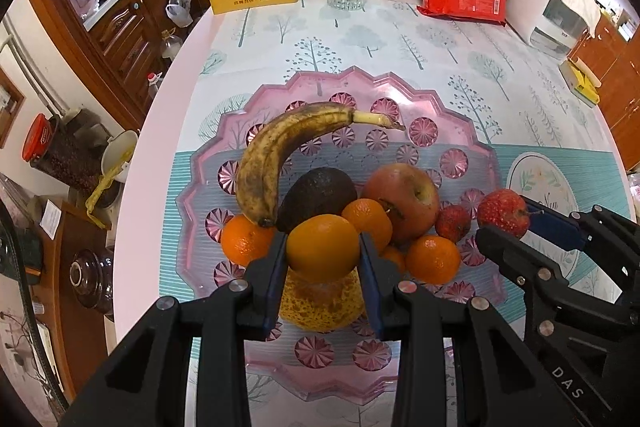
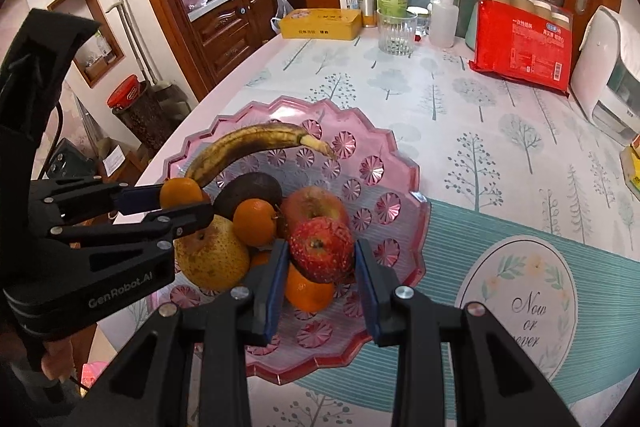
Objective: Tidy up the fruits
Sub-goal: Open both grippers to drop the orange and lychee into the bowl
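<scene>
The left gripper [image 1: 323,255] squeezes an orange [image 1: 322,247] tight, low in the middle of the frame, above the spotty pear [image 1: 320,301]. The right gripper [image 2: 321,255] squeezes a red apple [image 2: 321,250] the same way. Both fruits are over the pink plate [image 1: 460,99] with the banana [image 1: 280,159] on the surface [image 1: 500,59].

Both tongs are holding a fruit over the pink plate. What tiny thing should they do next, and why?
Probably lower the right tongs a little and let go. Their red speckled fruit hangs just above a tangerine in the pink plate, near its open side. The left tongs, shut on an orange, sit over the crowded pile, so they could wait.
</scene>
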Demonstrator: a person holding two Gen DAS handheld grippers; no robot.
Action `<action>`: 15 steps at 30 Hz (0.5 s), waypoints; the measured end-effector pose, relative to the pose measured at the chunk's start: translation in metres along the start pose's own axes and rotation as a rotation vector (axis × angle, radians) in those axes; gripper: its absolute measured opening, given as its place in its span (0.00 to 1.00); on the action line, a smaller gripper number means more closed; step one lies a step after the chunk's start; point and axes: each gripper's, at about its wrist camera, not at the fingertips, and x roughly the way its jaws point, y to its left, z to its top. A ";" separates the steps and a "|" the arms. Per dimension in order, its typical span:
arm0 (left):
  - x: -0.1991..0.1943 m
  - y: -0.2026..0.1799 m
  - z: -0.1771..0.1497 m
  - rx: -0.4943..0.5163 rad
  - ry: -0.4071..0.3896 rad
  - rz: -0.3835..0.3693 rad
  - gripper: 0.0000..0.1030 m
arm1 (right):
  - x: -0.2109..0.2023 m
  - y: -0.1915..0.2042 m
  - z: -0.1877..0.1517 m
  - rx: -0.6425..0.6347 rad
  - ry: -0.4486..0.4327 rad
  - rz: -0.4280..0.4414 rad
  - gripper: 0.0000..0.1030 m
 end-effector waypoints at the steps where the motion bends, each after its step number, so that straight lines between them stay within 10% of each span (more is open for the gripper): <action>1: 0.001 0.000 0.000 0.001 0.003 0.002 0.32 | 0.001 -0.001 0.000 0.003 0.004 0.001 0.33; 5: 0.003 -0.001 -0.001 -0.003 0.012 -0.003 0.32 | 0.004 -0.001 0.000 0.009 0.016 -0.002 0.33; 15: -0.005 0.001 -0.004 -0.010 -0.030 0.038 0.76 | 0.000 -0.003 -0.002 0.038 0.006 -0.010 0.43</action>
